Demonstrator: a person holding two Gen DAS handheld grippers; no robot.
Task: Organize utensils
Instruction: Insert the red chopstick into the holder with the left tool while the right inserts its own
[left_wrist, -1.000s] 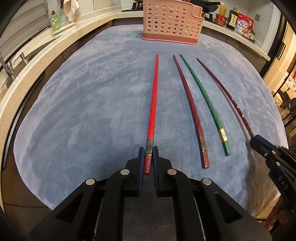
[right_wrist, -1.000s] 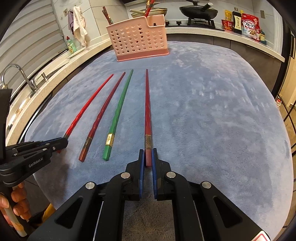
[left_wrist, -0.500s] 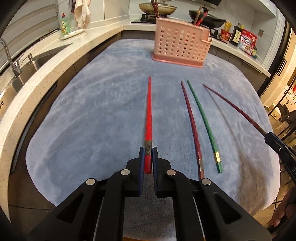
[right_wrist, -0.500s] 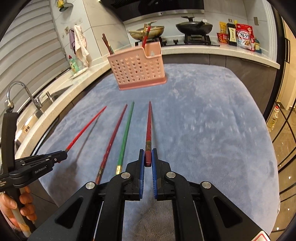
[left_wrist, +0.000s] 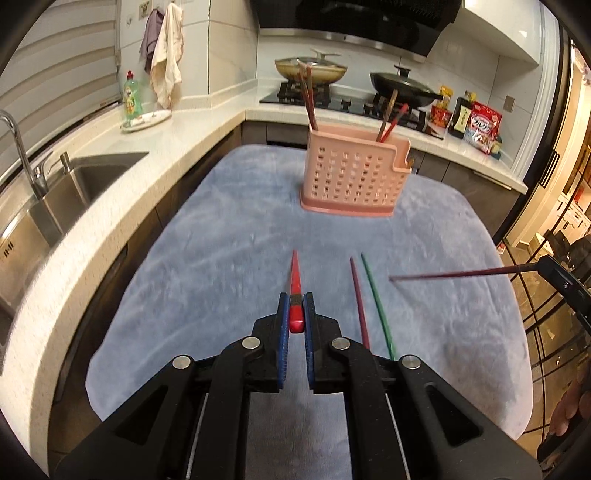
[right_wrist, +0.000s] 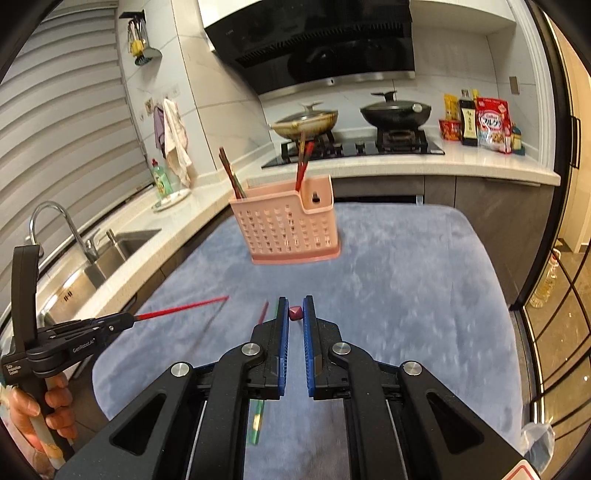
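While both grippers hang above the blue cloth (left_wrist: 221, 258), each is clenched on one chopstick. The left gripper (left_wrist: 294, 314) has its jaws closed on the butt of the red stick (left_wrist: 295, 280), which points forward over the cloth, off its surface. In the right wrist view the same stick shows as a thin red line jutting from that gripper, with the person's hand (right_wrist: 33, 417) wrapped round the handle below. The right gripper (right_wrist: 294, 314) has its jaws tight on the maroon stick (right_wrist: 295, 313), seen there only end-on as a small dark red tip; from the left wrist view it stretches sideways in the air from the right edge.

Just beyond the jaws, two sticks lie side by side on the cloth: a dark red stick (left_wrist: 358, 295) and a green stick (left_wrist: 376, 302), close together and apart from the held ones.

Farther back on the cloth-covered desk stands the pink basket (left_wrist: 354, 177), upright, with several chopsticks leaning in its compartments at either end. Behind it run the counter, a sink (left_wrist: 85, 177) to the left and two pans on the stove (right_wrist: 354, 147).
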